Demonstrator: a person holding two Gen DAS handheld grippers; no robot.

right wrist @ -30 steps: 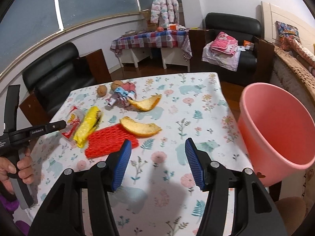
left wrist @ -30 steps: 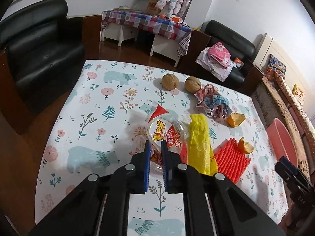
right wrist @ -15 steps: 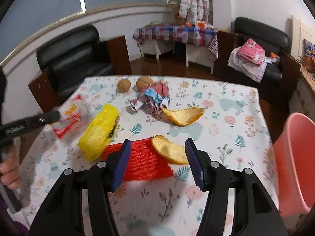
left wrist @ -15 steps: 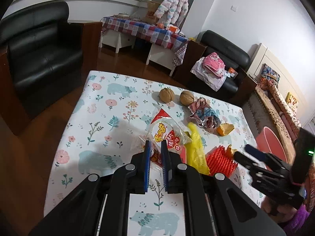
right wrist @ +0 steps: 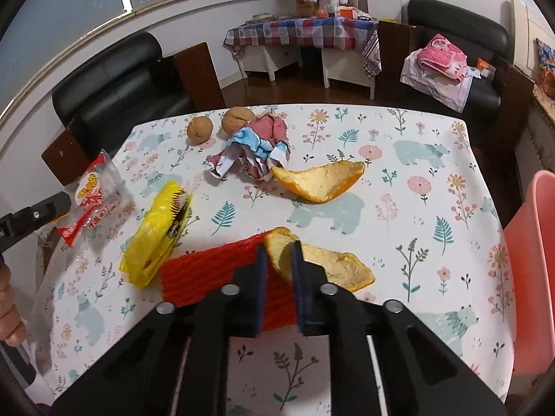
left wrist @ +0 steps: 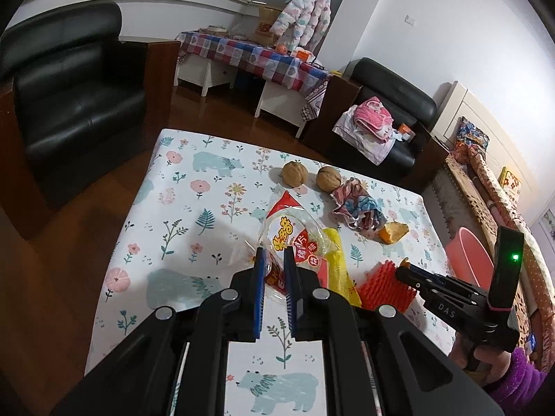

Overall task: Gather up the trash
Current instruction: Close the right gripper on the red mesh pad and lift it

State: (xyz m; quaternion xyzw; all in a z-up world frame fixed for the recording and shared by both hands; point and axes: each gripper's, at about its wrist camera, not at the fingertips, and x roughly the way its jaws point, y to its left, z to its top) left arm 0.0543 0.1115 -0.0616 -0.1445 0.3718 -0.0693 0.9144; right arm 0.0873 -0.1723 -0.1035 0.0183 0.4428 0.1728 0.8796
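Both tongs clamping: left gripper (left wrist: pixel 274 260) pinching the clear snack wrapper (left wrist: pixel 295 239) raised off the floral table (left wrist: pixel 194 208), right gripper (right wrist: pixel 279 254), jaws just closing, nipping the nearer orange peel (right wrist: pixel 322 263) lying partly on the red foam net (right wrist: pixel 215 267).

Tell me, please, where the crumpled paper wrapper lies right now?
In the right wrist view, the crumpled paper wrapper lies mid-table, between the nearer walnut and the far orange peel.

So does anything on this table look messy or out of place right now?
Yes. Litter is strewn over the floral tablecloth: two orange peels, crumpled paper, a yellow bag, red foam netting and a snack wrapper. Two walnuts sit whole.
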